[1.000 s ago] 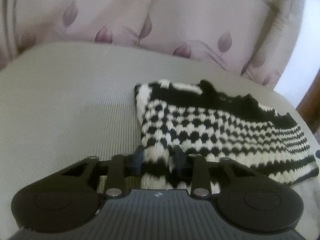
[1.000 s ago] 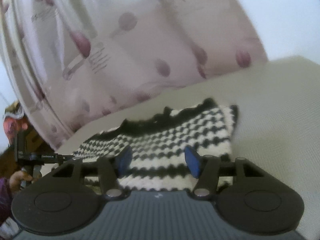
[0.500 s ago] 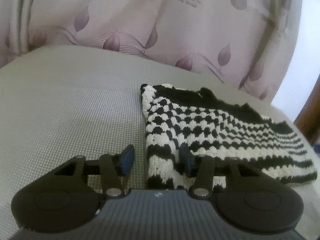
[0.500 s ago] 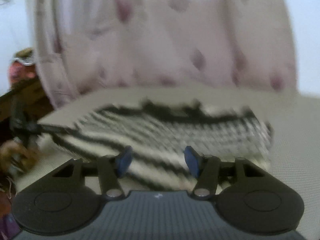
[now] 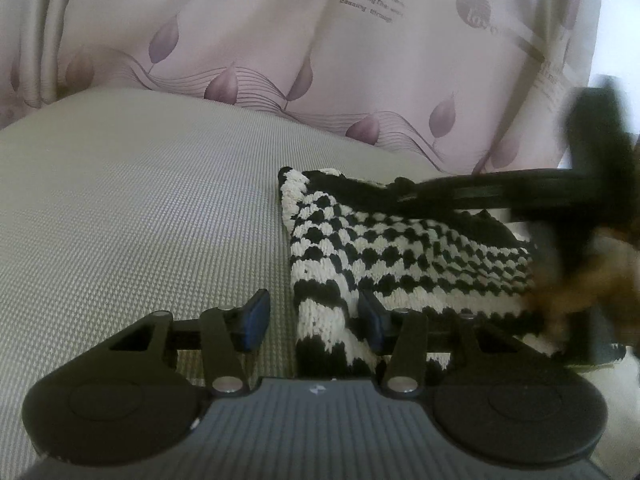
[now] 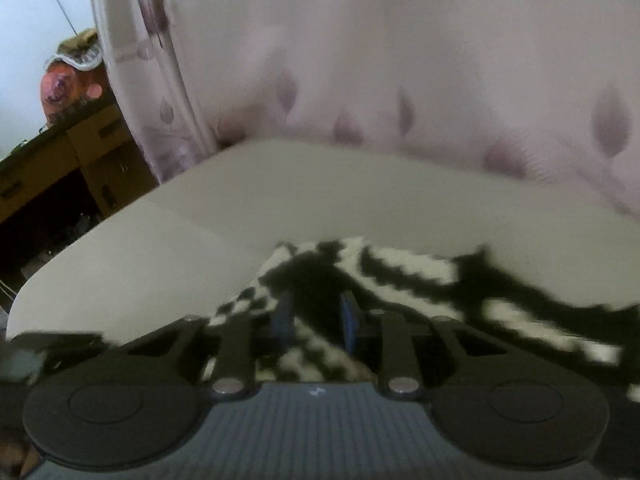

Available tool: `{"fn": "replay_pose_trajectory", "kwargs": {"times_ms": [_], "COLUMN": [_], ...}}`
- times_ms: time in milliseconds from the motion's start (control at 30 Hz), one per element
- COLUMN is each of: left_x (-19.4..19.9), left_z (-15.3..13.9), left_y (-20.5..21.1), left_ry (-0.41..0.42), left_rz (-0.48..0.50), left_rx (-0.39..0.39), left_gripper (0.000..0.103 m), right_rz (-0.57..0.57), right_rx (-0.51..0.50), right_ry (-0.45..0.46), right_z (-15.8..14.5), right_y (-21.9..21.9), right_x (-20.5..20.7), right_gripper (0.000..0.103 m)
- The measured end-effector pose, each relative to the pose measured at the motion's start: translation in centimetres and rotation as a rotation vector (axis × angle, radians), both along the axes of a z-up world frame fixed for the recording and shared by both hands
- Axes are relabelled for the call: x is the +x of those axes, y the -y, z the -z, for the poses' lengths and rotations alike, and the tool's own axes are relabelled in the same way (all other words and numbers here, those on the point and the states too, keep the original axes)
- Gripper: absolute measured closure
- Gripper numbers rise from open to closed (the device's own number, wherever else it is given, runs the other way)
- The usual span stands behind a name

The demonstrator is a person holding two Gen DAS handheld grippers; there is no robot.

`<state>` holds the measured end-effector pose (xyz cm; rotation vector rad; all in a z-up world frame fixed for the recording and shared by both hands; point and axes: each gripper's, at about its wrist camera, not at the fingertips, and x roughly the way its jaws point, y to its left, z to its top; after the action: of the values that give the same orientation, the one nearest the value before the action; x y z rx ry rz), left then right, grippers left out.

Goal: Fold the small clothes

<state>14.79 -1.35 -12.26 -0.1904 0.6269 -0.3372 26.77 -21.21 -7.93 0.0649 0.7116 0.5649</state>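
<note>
One black-and-white knitted garment [image 5: 400,256] is lying folded on a grey woven surface [image 5: 140,220], with a pale pink curtain [image 5: 280,40] printed with purple leaves hanging behind it. Two grippers are working at the garment. In the left wrist view, the left gripper [image 5: 314,318] is sitting low at the garment's near left corner with its two blue-padded fingers [image 5: 256,318] standing apart; the left pad is resting over bare surface and the right pad is touching the knit, so the jaws are spread and gripping nothing. At the right edge of that view, the right gripper [image 5: 500,192] is reaching in over the garment's far side as a dark blurred shape, with a blurred hand [image 5: 592,276] behind it. The right wrist view is motion-blurred: the right gripper [image 6: 316,320] is showing its two pads drawn close together with a fold of the garment [image 6: 400,280] pinched between them, and the cloth is looking lifted and bunched around the fingers. One wooden cabinet [image 6: 68,160] is standing at the far left of that view, beyond the surface [image 6: 160,240].
</note>
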Motion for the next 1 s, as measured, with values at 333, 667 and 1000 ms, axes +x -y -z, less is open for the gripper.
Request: {"fn": "replay_pose_trajectory", "kwargs": {"times_ms": [333, 667, 1000], "left_x": [-0.1, -0.4, -0.6], "left_z": [0.0, 0.0, -0.1], "left_y": [-0.3, 0.0, 0.3], "left_ry": [-0.007, 0.005, 0.017], "left_rz": [0.007, -0.003, -0.032], "left_rx": [-0.025, 0.002, 0.048], "left_gripper": [0.053, 0.050, 0.039], "right_rz": [0.021, 0.044, 0.193], "right_rx": [0.169, 0.025, 0.019], "right_ry": [0.042, -0.009, 0.226], "right_z": [-1.1, 1.0, -2.8], "right_y": [0.9, 3.7, 8.6], "right_x": [-0.1, -4.9, -12.5], "right_gripper": [0.077, 0.078, 0.075]}}
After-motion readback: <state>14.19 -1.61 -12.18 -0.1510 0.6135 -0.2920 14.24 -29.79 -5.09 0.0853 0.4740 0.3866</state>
